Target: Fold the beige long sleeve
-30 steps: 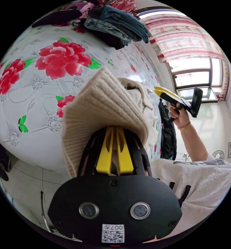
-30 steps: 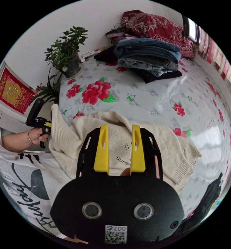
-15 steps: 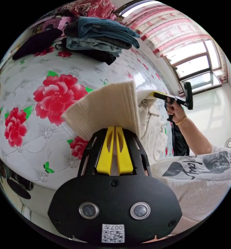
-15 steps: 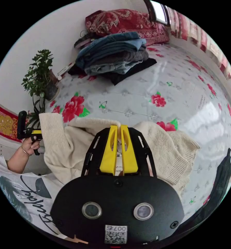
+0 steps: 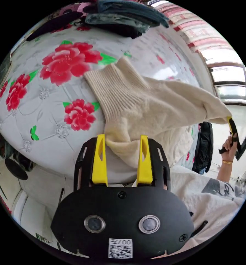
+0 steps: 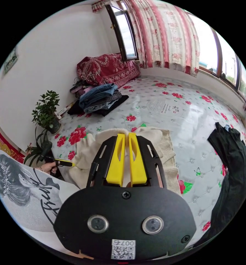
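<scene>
Where the flower-printed bed cover (image 6: pixel 183 116) spreads across the room, the beige long sleeve (image 5: pixel 161 110) lies on its near part, one end raised off it. Dark garment (image 6: pixel 233 168) draped at the bed's edge, well apart from the beige one. Folded clothes pile (image 6: pixel 101 99) at the far side near the wall, potted plant (image 6: pixel 47 113) beside the bed corner.

Left gripper view: left gripper (image 5: pixel 122 154) has jaws spread apart; a bunched fold of the beige fabric sits between them, whether either jaw touches it I cannot tell. Ribbed cuff (image 5: pixel 114 82) lies flat on the cover just past the jaws. Fabric stretches in a span to the right gripper (image 5: pixel 230 121), whose tip pinches its far corner, held by a hand (image 5: pixel 227 150).

Right gripper view: right gripper (image 6: pixel 126 157), jaws closed together on the beige fabric's edge; garment body directly beyond the jaw tips.
</scene>
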A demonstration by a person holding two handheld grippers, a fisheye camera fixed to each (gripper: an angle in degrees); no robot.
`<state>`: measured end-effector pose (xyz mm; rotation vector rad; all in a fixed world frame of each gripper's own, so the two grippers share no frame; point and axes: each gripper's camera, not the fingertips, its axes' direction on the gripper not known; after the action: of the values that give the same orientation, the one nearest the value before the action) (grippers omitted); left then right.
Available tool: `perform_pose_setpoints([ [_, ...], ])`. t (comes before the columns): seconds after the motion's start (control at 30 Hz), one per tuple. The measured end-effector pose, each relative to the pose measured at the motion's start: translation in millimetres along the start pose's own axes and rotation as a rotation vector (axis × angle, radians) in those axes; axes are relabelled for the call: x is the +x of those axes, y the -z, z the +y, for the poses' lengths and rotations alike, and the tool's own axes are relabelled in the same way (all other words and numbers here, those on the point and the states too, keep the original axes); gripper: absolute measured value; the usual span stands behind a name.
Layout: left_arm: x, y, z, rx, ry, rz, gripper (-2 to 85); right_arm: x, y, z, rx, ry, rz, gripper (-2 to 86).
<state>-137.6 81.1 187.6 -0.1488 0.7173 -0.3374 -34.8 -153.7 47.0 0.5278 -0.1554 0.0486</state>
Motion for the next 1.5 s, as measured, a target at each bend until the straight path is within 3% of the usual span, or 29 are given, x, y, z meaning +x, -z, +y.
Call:
perform_pose_setpoints([
  [0.1, 13, -13, 0, 0.015, -0.009, -0.095, 13.9, -14, 33, 1, 0.060, 0.006, 0.015, 0.4],
  [0.23, 17, -14, -13, 0.013, -0.090, 0.032, 7.1, -28, 90, -3, 0.173, 0.015, 0.079, 0.5],
  [0.43, 86, 150, 21, 0.514, -0.473, 0.082, 6.1, -33, 247, 7, 0.439, 0.013, 0.291, 0.5],
  [0.6, 158, 278, 152, 1.037, -0.825, 0.024, 6.0, -54, 404, 57, 0.822, -0.003, 0.363, 0.4],
  [0.7, 170, 308, 221, 1.275, -0.912, 0.023, 6.1, -70, 457, 83, 0.947, 0.007, 0.434, 0.4],
  [0.87, 186, 320, 277, 1.459, -0.980, 0.058, 6.0, -74, 488, 90, 1.021, -0.006, 0.489, 0.4],
  [0.97, 212, 313, 266, 1.418, -1.017, 0.036, 5.8, -53, 490, 71, 1.015, -0.020, 0.512, 0.5],
  [1.13, 276, 283, 150, 1.136, -0.985, 0.080, 6.1, 32, 466, -19, 0.857, -0.097, 0.556, 1.3],
  [1.2, 310, 250, 57, 0.931, -0.890, 0.014, 8.9, 98, 425, -77, 0.637, -0.169, 0.641, 2.4],
  [1.27, 316, 215, -2, 0.779, -0.787, -0.050, 11.6, 155, 381, -100, 0.428, -0.252, 0.581, 3.7],
  [1.3, 305, 192, -27, 0.730, -0.688, -0.071, 12.3, 190, 349, -97, 0.311, -0.331, 0.532, 4.4],
  [1.43, 245, 118, -43, 0.632, -0.544, -0.031, 12.1, 242, 256, -23, 0.137, -0.480, 0.355, 6.3],
  [1.5, 207, 50, -37, 0.483, -0.493, -0.029, 11.7, 249, 187, 46, -0.039, -0.546, 0.270, 7.2],
])
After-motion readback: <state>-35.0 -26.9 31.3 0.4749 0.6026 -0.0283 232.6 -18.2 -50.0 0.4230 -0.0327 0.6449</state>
